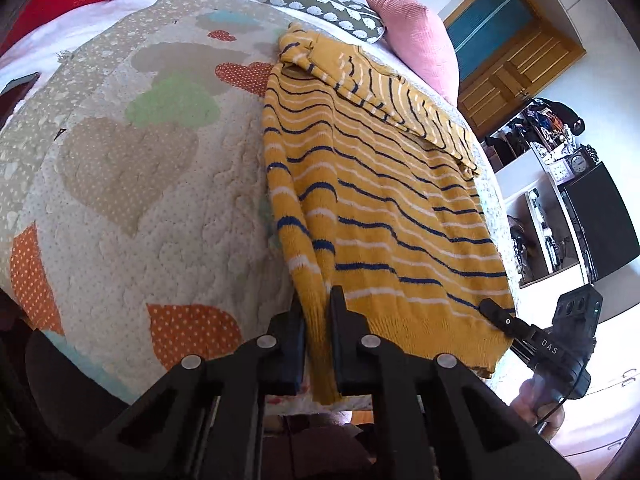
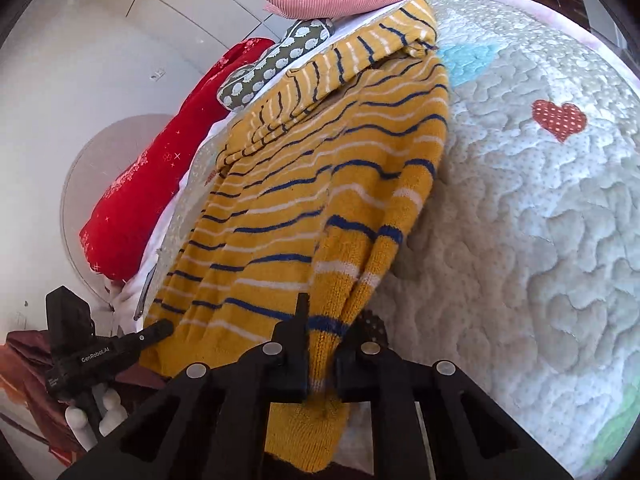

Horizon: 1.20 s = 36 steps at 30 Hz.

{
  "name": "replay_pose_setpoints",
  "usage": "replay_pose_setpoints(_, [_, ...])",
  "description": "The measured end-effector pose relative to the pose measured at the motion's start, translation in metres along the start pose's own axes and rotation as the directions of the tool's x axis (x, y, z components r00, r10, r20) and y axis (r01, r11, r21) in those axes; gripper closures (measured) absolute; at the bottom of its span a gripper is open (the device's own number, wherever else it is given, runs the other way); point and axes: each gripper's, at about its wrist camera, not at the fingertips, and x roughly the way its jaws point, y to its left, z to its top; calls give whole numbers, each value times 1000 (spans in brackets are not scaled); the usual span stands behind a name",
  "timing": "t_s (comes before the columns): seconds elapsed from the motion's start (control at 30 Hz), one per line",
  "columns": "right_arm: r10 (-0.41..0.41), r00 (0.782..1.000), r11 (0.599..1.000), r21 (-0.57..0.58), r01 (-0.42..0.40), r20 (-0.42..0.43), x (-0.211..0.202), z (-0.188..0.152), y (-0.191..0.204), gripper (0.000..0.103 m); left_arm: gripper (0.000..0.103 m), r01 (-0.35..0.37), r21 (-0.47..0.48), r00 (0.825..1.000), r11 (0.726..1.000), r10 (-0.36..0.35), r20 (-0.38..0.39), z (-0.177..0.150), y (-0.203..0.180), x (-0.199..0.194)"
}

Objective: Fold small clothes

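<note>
Left wrist view: striped sweater (image 1: 380, 208) lies lengthwise on bed (image 1: 120, 184), hem near; left gripper (image 1: 316, 344) & right gripper (image 2: 322, 356) each clamp hem.

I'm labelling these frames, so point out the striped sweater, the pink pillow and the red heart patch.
striped sweater (image 1: 384, 216), left wrist view, middle of its body.
pink pillow (image 1: 412, 36), left wrist view, centre of its face.
red heart patch (image 2: 559, 119), right wrist view, middle of the heart.
</note>
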Motion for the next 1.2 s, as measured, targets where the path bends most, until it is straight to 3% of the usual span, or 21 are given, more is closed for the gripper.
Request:
replay_pose_setpoints(0.07, [0,1000,1000,4,0,2,-16,-9,-4,95,98,5,18,1000,1000,-5,1,-11,-3,-10])
replay_pose_setpoints(0.37, [-15,1000,999,34,16,-10,-51,-57,-24,94,96,-26,53,999,998,27,-17,-46,9,-15])
replay_pose_setpoints(0.4, [-19,1000,999,34,19,-7,-51,-58,-26,93,93,-34,51,999,998,34,-9,-43,11,-15])
replay_pose_setpoints(0.5, [-18,1000,999,31,18,-11,-49,-58,-27,89,62,-3,24,1000,1000,2,25,-31,17,-16])
replay_pose_setpoints(0.53, [-22,1000,999,25,22,-11,-48,-58,-25,82,49,17,20,999,1000,-18,35,-28,18,-17])
replay_pose_setpoints(0.57, [-24,1000,1000,19,24,-13,-48,-59,-24,77,43,37,20,999,999,-38,34,-25,18,-14])
replay_pose_setpoints(0.63, [-15,1000,1000,12,15,-13,-46,-61,-23,57,42,65,28,998,997,-66,12,-19,14,-4])
replay_pose_setpoints(0.73, [-5,1000,1000,2,5,-31,-40,-65,-22,51,41,63,54,997,997,-60,-51,-19,0,21])
replay_pose_setpoints(0.8, [-8,999,1000,-16,8,-40,-34,-67,-18,51,50,77,56,990,995,-70,-123,-25,-8,41])
replay_pose_setpoints(0.83, [-25,999,999,-34,24,-43,-30,-67,-15,51,79,65,63,988,996,-55,-146,-31,-10,48])
replay_pose_setpoints(0.87, [-46,998,998,-54,43,-43,-26,-67,-12,51,90,21,85,988,996,-8,-153,-33,-13,52])
replay_pose_setpoints(0.9, [-68,997,995,-71,64,-47,-21,-68,-9,58,91,17,92,989,996,-3,-146,-34,-14,50])
replay_pose_setpoints(0.93, [-93,994,992,-91,88,-55,-18,-68,-7,84,98,31,78,990,996,-20,-141,-33,-13,45])
replay_pose_setpoints(0.97, [-112,992,988,-112,104,-63,-17,-67,-5,93,99,43,61,990,997,-35,-136,-31,-11,39])
replay_pose_setpoints(1.07, [-36,997,996,-88,30,-68,-27,-58,-6,93,99,102,13,991,995,-101,-92,-18,-6,12])
replay_pose_setpoints(1.2, [57,998,995,-84,-59,-22,-43,-28,8,93,99,156,16,988,988,-155,-8,18,-19,-13])
